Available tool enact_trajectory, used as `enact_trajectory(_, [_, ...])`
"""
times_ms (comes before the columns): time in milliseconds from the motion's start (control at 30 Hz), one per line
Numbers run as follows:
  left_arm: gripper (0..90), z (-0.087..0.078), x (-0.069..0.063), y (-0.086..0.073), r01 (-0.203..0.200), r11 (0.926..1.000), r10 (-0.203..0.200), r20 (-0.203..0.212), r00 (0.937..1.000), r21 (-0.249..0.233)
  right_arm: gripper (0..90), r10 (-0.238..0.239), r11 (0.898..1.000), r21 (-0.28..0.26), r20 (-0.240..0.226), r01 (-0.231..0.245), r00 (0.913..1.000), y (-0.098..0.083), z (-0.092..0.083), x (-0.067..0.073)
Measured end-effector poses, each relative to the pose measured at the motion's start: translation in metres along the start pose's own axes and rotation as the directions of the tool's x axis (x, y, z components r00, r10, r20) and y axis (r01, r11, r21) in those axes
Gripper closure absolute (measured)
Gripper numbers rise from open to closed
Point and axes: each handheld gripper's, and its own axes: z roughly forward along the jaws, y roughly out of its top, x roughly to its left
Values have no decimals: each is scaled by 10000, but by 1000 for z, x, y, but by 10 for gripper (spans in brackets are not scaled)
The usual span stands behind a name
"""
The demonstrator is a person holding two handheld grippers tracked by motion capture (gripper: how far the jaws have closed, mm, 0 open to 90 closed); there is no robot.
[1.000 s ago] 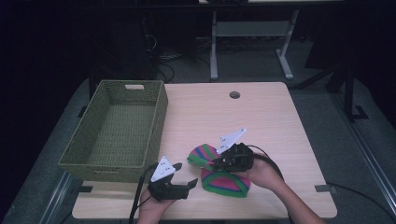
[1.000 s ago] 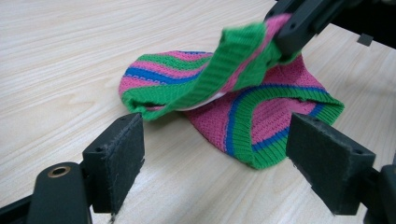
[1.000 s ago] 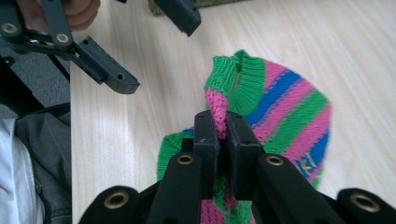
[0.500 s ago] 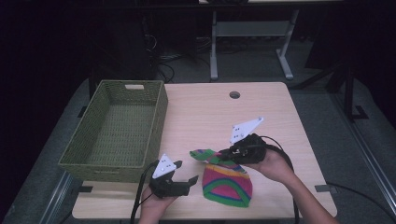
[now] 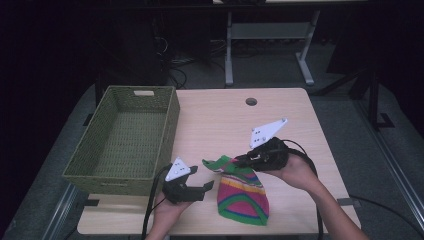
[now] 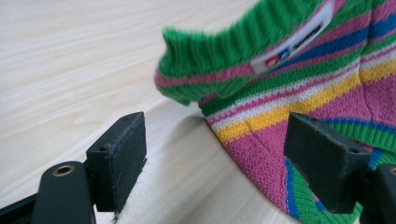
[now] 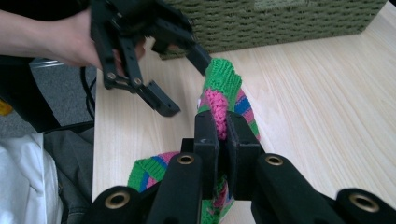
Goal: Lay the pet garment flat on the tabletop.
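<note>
A knit hat [image 5: 242, 192] striped in pink, green, yellow and blue lies near the table's front edge. Its green ribbed brim is lifted at the far end. My right gripper [image 5: 239, 161] is shut on that brim, and pink and green knit [image 7: 219, 77] bunches out between the jaws [image 7: 223, 126]. My left gripper [image 5: 207, 187] sits low at the hat's left side, open. Its pads [image 6: 119, 158] stand wide apart, with the hat's edge [image 6: 299, 84] between and beyond them, untouched. In the right gripper view the left gripper [image 7: 184, 81] faces the brim.
A green woven basket [image 5: 170, 125] stands empty at the table's left, just behind the left gripper. A round cable hole [image 5: 251, 101] lies at the table's far side. Bare wood [image 5: 300, 120] stretches to the right and behind the hat.
My right gripper has risen and drawn toward the right with the brim, so the bunched hat has stretched out flat toward the front edge. The left gripper has stayed put.
</note>
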Motion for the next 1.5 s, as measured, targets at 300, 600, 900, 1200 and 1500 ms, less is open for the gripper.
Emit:
enact_trajectory(300, [214,14,11,3,-31,10000,31,-53,10000,93,837,-268,9993,-265,-162,263,9995,5,-2,3])
enact_trajectory(600, [337,23,12,8,-147,9995,147,-6,9999,-287,837,-41,9991,-427,-270,30,9996,-1,-6,0])
enact_trajectory(900, [639,27,10,10,-471,9982,480,233,9986,-367,837,28,9993,-363,-133,-32,9999,-8,-8,-2])
enact_trajectory(1200, [791,21,9,15,-754,9964,762,191,9969,-396,837,315,9991,-275,126,-311,9994,-21,-10,-9])
enact_trajectory(1500, [809,23,7,26,-791,9965,789,-76,9968,-265,837,575,9981,-252,440,-564,9974,-29,-14,-14])
